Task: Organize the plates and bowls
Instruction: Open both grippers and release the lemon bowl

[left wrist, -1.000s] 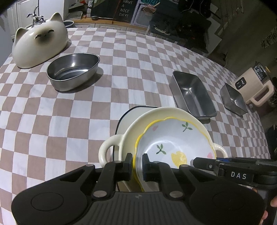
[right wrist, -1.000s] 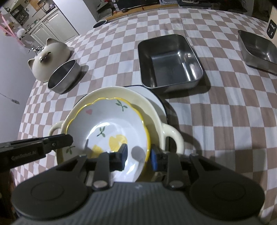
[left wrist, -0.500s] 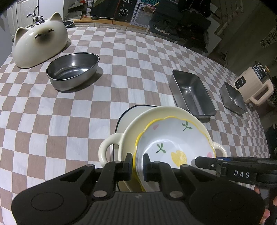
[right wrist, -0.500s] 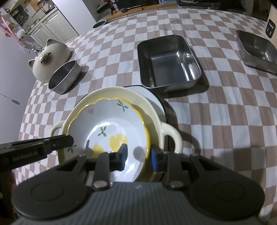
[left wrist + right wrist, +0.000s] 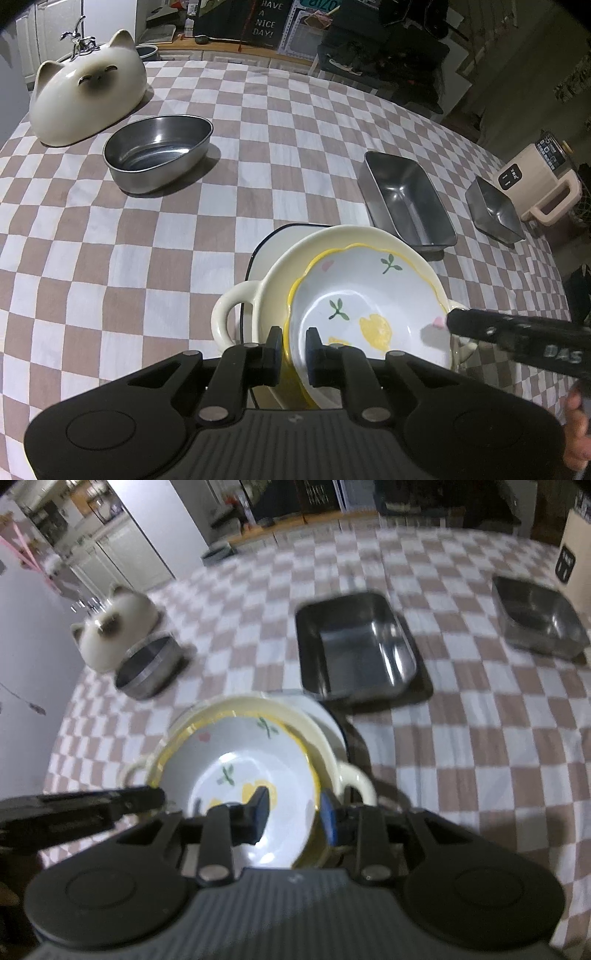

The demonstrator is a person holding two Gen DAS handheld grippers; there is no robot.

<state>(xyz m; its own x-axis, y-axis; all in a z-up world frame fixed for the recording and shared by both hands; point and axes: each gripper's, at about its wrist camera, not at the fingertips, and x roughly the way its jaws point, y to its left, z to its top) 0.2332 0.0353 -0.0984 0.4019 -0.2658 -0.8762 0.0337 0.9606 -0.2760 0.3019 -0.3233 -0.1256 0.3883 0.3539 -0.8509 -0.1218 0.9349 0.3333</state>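
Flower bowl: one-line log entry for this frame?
flower bowl nested in cream handled bowl | left gripper shut on rim | right gripper opening, rim between jaws

Floral bowl (image 5: pixel 365 314) in handled dish (image 5: pixel 280 280), on a plate (image 5: pixel 273 240).

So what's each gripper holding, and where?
Left gripper pinches the floral bowl by its near rim. Right gripper straddles the same bowl's rim, opening, seemingly not gripping.

On the checked tablecloth (image 5: pixel 147 258): two rectangular steel trays (image 5: pixel 408 201), one oval steel bowl (image 5: pixel 159 155), one flowered bowl (image 5: pixel 369 299), one cream handled dish (image 5: pixel 266 295), one dark-rimmed plate (image 5: pixel 269 243), one cat-shaped ceramic cover (image 5: pixel 88 99).
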